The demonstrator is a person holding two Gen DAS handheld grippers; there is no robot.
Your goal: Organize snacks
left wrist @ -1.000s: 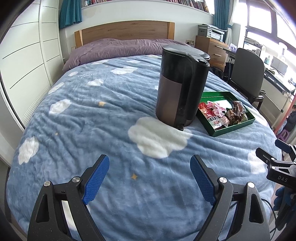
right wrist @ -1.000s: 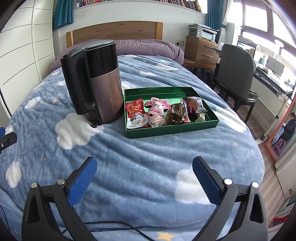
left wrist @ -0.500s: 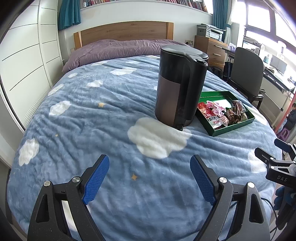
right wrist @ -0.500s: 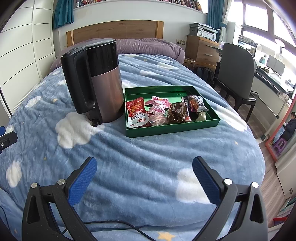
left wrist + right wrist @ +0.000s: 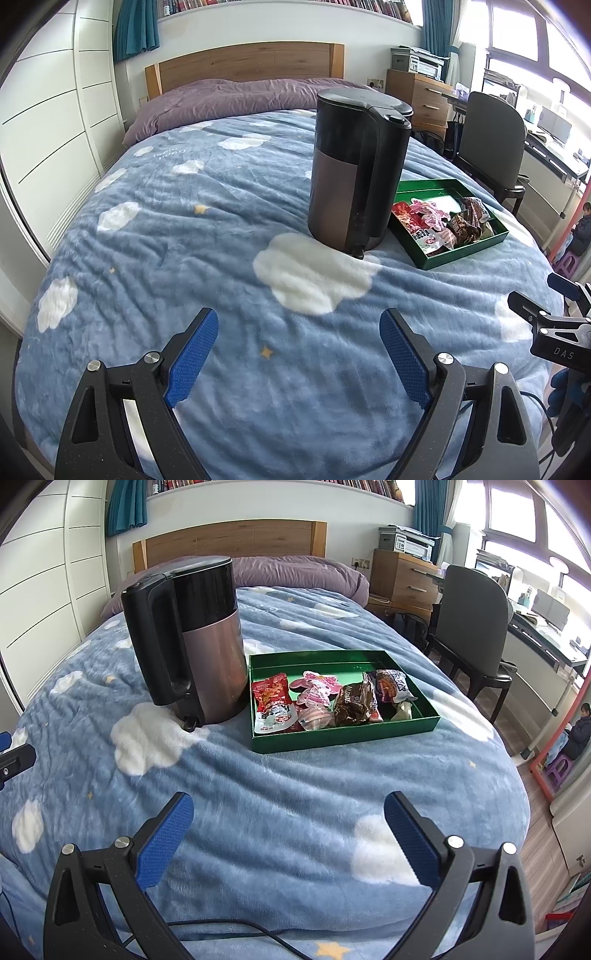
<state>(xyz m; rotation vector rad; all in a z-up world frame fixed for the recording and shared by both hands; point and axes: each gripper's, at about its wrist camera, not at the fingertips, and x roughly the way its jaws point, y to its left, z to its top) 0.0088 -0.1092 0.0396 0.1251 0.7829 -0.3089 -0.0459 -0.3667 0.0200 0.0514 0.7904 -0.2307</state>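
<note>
We hold the left gripper [image 5: 299, 345] and right gripper [image 5: 289, 829] with jaws wide, empty, over the bed [image 5: 295, 797]; snacks [image 5: 325, 701] fill the green tray [image 5: 343, 738] beside the kettle [image 5: 192, 642]

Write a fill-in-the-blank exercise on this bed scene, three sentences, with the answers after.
1. The snack packets lie in a tray whose colour is ____.
2. In the right wrist view, the kettle stands to the ____ of the tray.
3. Both the left gripper and the right gripper hold ____ between their blue pads.

Missing words: green; left; nothing
</note>
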